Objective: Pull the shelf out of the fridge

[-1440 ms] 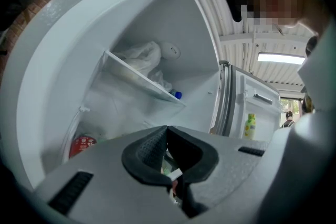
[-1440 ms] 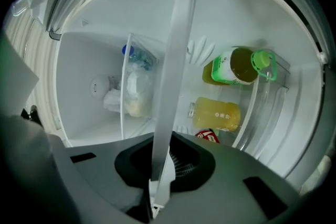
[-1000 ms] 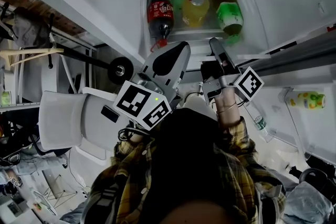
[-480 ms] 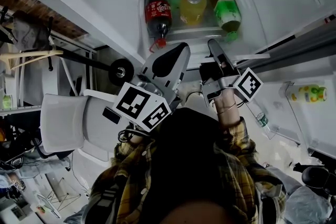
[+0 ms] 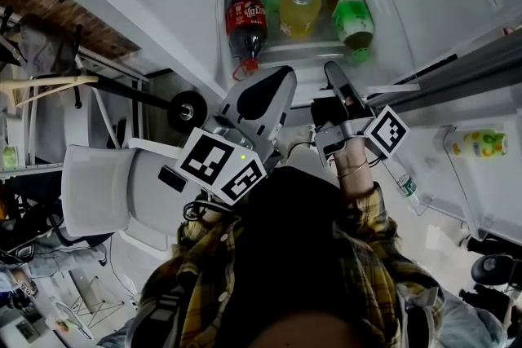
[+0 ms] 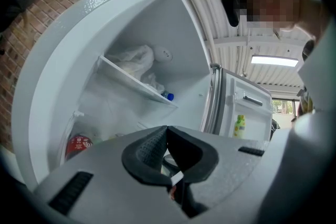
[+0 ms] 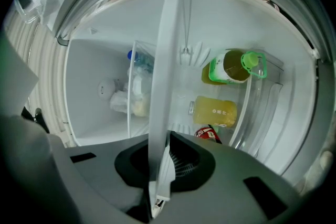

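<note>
Brick wall (image 5: 49, 0) backs the open white fridge (image 5: 457, 4), its door (image 5: 489, 200) swung wide with a small yellow-green bottle (image 5: 477, 149) in the door rack. The right claw (image 7: 164, 136) is clamped on the front edge of the shelf (image 7: 167, 60), the white edge strip running straight between its pads. The shelf sits inside the fridge. A cola bottle (image 5: 247, 24), a yellow drink (image 5: 300, 15) and a green-capped bottle (image 5: 349, 12) sit beyond that edge. The left claw (image 6: 167, 131) hangs just beside the right one, closed and empty.
</note>
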